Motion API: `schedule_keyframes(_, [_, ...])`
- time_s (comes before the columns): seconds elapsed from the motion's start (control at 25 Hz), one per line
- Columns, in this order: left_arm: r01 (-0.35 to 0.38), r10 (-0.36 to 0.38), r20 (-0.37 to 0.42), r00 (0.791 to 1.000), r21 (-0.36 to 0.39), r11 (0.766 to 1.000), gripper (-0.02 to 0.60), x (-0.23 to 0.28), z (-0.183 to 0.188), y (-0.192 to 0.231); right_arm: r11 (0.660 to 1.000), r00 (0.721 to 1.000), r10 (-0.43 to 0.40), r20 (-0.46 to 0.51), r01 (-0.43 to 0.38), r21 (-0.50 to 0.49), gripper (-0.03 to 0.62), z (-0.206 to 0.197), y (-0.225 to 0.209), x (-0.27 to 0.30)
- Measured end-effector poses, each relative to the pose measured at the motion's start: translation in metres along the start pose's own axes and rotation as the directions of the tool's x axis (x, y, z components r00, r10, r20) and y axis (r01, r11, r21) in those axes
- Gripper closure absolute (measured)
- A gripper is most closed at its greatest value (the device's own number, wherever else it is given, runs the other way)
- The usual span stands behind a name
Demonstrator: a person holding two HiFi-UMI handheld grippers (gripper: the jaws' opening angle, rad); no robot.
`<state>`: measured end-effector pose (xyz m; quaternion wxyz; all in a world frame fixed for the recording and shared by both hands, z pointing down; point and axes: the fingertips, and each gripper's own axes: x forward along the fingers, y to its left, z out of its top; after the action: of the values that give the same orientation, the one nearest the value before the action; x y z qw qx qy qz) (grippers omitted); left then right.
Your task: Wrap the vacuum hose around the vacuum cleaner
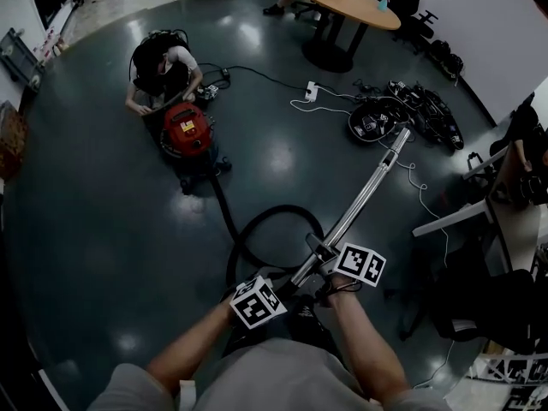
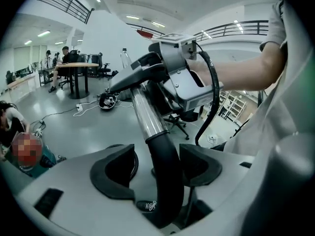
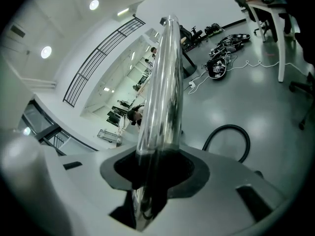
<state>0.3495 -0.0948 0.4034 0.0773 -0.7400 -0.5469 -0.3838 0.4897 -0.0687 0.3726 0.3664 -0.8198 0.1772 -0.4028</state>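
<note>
The red vacuum cleaner stands on the dark floor at the far left. Its black hose trails toward me and loops in front of my feet. The hose ends in a black curved handle joined to a chrome wand that points away to the right. My left gripper is open: the black handle passes between its pads with gaps on both sides. My right gripper is shut on the chrome wand, just ahead of the left gripper. The hose loop lies on the floor beyond.
A person crouches right behind the vacuum cleaner. A round wooden table stands at the back. A power strip and a pile of black gear and cables lie beyond the wand's tip. A white desk and chairs stand at the right.
</note>
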Motion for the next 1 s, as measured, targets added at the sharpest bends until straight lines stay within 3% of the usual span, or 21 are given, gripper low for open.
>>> schedule_keyframes(0.24, [-0.072,0.073,-0.020,0.997,0.029,0.997,0.304,-0.002,0.030,0.013,0.998,0.999,0.019,-0.027,-0.020,-0.053,0.459,0.033,-0.027,-0.004])
schedule_keyframes(0.56, [-0.187,0.193,-0.056,0.979,0.099,0.977,0.307,0.020,0.081,0.026,0.973,0.981,0.055,-0.185,-0.095,-0.211,0.459,0.057,-0.058,-0.029])
schedule_keyframes(0.8, [-0.276,0.287,-0.033,0.957,0.185,0.943,0.308,0.033,0.146,0.053,0.908,0.951,0.055,-0.305,-0.176,-0.382,0.459,0.078,-0.072,-0.045])
schedule_keyframes(1.0, [-0.363,0.380,-0.004,0.925,0.287,0.887,0.314,0.039,0.200,0.073,0.820,0.909,0.015,-0.417,-0.250,-0.515,0.459,0.083,-0.086,-0.052])
